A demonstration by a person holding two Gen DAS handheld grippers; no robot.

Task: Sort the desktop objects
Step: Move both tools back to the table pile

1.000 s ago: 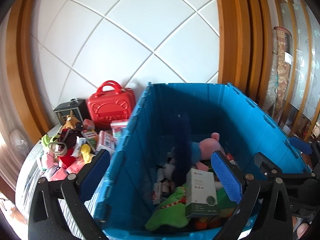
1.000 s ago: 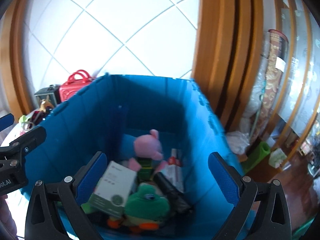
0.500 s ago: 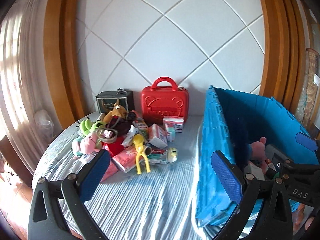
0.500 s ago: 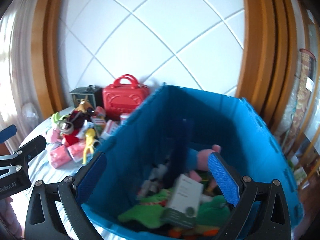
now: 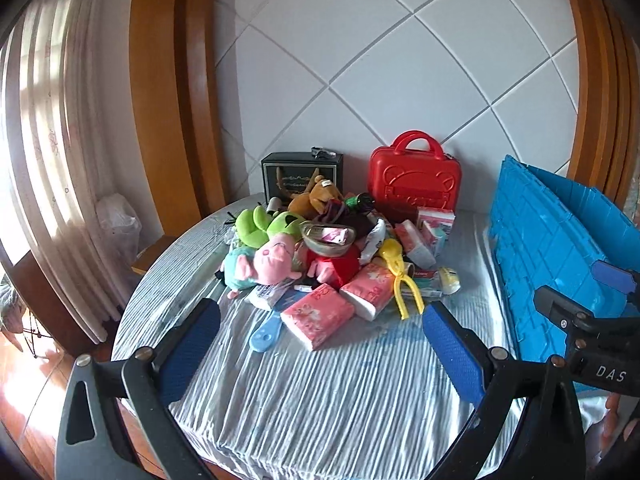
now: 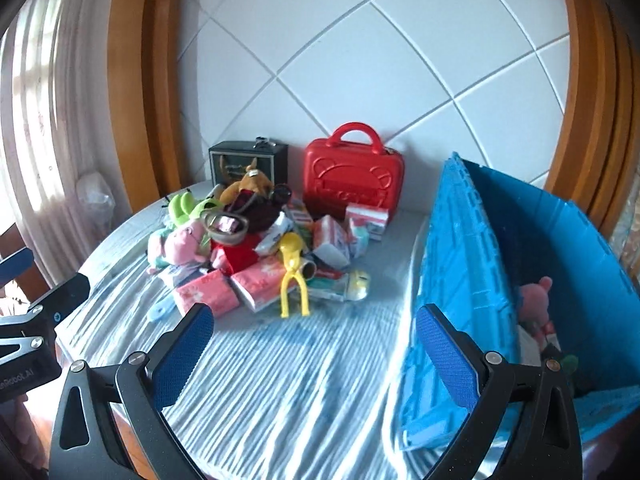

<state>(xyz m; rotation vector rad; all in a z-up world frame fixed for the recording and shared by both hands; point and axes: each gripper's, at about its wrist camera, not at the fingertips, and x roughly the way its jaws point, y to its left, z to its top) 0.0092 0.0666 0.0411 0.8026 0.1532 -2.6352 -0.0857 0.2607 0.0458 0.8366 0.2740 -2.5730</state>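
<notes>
A heap of small things sits toward the back of a round desk (image 5: 340,392) covered in a pale striped cloth: a pink pig soft toy (image 5: 264,266), a green frog soft toy (image 5: 256,226), a brown soft toy (image 5: 316,198), pink tissue packs (image 5: 318,318), a yellow plastic tool (image 5: 400,276) and a blue brush (image 5: 264,332) lying at the near edge. To the right stands a blue crate (image 6: 500,272), the likely place for sorted things, since another pink soft toy (image 6: 538,292) already lies inside it. Both grippers are empty and hang above the bare cloth in front of the heap; the left gripper (image 5: 320,356) has its fingers spread wide, and so does the right gripper (image 6: 316,354). Behind the heap, against the white quilted wall, stand a red case (image 5: 416,184) and a black box (image 5: 302,176). Nothing blocks the way to the near tissue packs, though the toys overlap and may drag neighbours.
</notes>
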